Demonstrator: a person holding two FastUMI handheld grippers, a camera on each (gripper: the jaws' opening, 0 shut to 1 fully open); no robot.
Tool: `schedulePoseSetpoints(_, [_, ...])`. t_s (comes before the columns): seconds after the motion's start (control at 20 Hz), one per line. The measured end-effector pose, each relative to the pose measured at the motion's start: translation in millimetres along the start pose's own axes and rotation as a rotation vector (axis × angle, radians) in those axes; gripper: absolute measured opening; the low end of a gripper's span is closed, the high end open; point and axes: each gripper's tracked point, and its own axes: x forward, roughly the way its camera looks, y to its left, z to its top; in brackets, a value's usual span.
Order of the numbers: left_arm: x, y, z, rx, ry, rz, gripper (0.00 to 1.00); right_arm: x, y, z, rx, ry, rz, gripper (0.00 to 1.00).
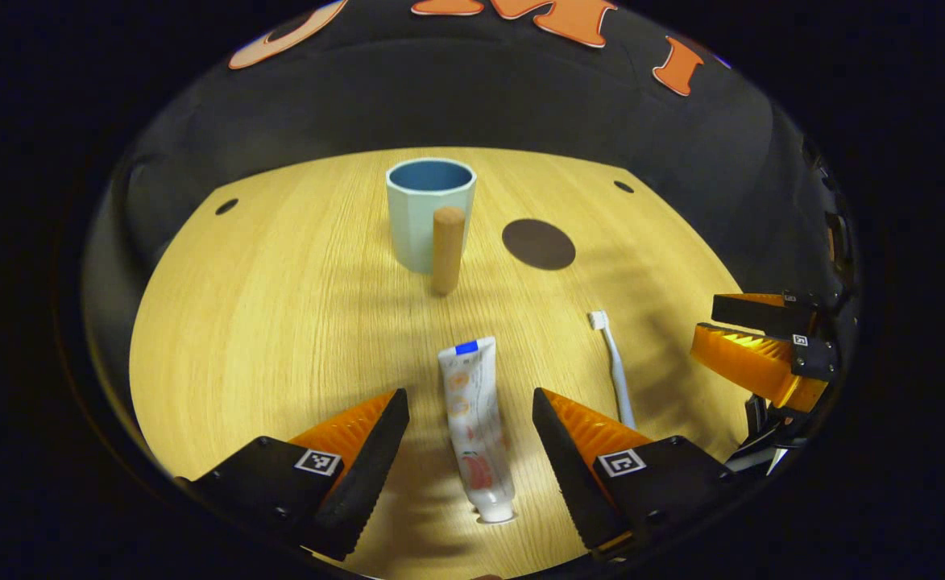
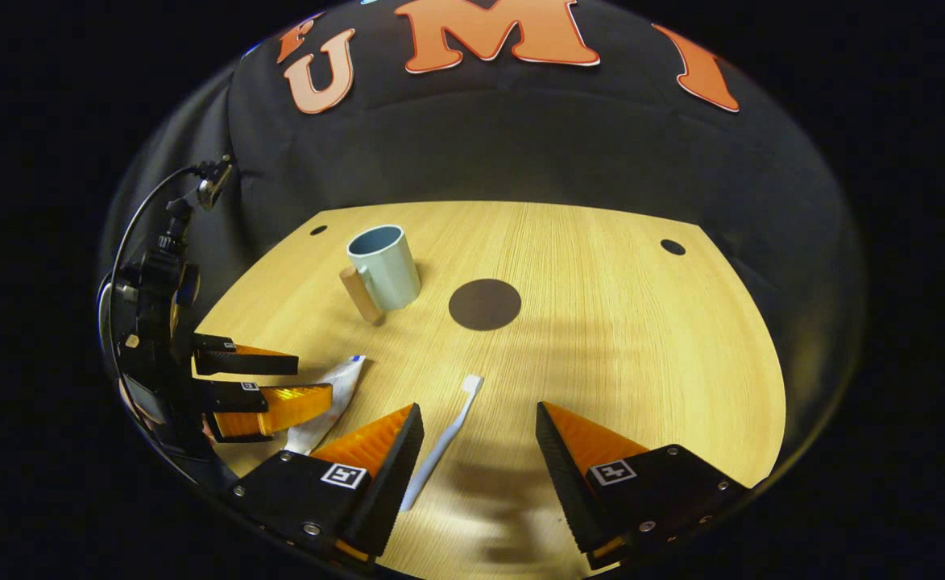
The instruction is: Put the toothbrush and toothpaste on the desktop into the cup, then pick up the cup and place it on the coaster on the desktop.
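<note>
A pale blue cup (image 1: 429,211) with a wooden handle (image 1: 447,250) stands upright at the far middle of the wooden desktop (image 1: 263,322). Right of it lies a dark round coaster (image 1: 538,244). The white toothpaste tube (image 1: 476,423) lies flat between the fingers of my open left gripper (image 1: 470,411), untouched. A white toothbrush (image 1: 617,369) lies to its right. In the right gripper view, the toothbrush (image 2: 444,439) lies between the open fingers of my right gripper (image 2: 478,423), near the left finger. The cup (image 2: 385,267), coaster (image 2: 484,304) and toothpaste (image 2: 329,395) lie beyond.
Small dark holes (image 1: 225,206) mark the desktop's far corners. The right gripper (image 1: 750,342) hangs at the right edge of the left gripper view; the left gripper (image 2: 267,387) hangs at the left of the right gripper view. Black cloth walls the desk.
</note>
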Motion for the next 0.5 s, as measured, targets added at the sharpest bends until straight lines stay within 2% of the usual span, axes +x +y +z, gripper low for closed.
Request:
schedulePoseSetpoints(0.15, [-4, 1, 6, -0.022, 0.064, -0.001, 1.0, 11, 8, -13, -0.003, 0.069, 0.006, 0.86])
schedulePoseSetpoints(0.25, [-9, 1, 12, -0.025, 0.094, -0.005, 0.98, 17, 18, -20, 0.01, 0.123, 0.038, 0.84])
schedulePoseSetpoints(0.3, [-12, 3, 15, -0.025, 0.117, 0.009, 0.92, 22, 23, -26, 0.022, 0.143, 0.049, 0.79])
schedulePoseSetpoints(0.35, [-13, 7, 24, -0.014, 0.11, 0.017, 0.75, 25, 25, -28, 0.028, 0.157, 0.051, 0.78])
schedulePoseSetpoints(0.5, [-9, 4, 48, -0.019, 0.14, 0.021, 0.51, 31, 28, -34, 0.028, 0.189, 0.047, 0.7])
